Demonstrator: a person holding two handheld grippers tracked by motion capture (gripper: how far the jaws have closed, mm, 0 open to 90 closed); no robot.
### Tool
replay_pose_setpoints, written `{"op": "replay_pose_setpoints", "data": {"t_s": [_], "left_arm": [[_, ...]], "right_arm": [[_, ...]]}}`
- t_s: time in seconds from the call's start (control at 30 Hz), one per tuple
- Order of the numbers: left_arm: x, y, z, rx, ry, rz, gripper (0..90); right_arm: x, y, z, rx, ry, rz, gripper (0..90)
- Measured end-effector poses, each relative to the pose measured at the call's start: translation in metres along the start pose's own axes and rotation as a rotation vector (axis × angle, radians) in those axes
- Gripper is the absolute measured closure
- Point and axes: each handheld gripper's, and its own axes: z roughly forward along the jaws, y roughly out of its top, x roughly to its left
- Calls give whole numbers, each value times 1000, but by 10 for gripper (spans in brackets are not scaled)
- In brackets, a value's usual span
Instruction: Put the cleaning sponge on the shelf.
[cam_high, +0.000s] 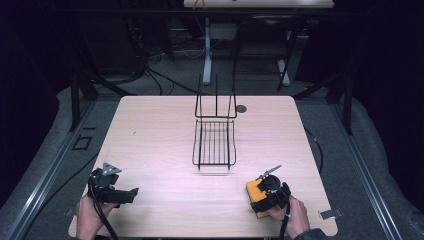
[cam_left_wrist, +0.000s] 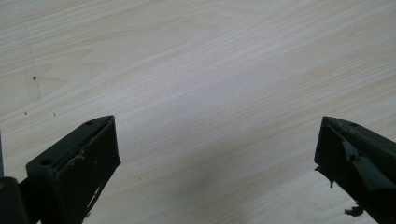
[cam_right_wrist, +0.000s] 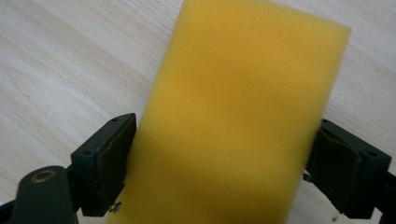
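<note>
The sponge (cam_high: 255, 192) is lying at the near right part of the wooden table (cam_high: 165, 130), close to the front edge. It is a rectangular block of foam, yellow-orange in colour, with a fine porous surface and straight edges. In the high view, its near portion is staying hidden and an orange corner is showing toward the table's middle. In the right gripper view the sponge (cam_right_wrist: 243, 121) is appearing as a long yellow slab, running away from the camera with a slight tilt, its far end square. Both its long sides are touching the black pads, and its flat face is looking up.
</note>
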Motion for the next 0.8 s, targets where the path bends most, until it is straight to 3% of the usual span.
{"op": "replay_pose_setpoints", "data": {"t_s": [0.27,0.8], "left_arm": [[1,-1,0,-1,-1,3,0],[1,-2,0,1,-7,11,0]], "right_arm": [[0,-1,-2,-9,-8,-26,200],[3,0,-11,-40,-12,-55,214]]}}
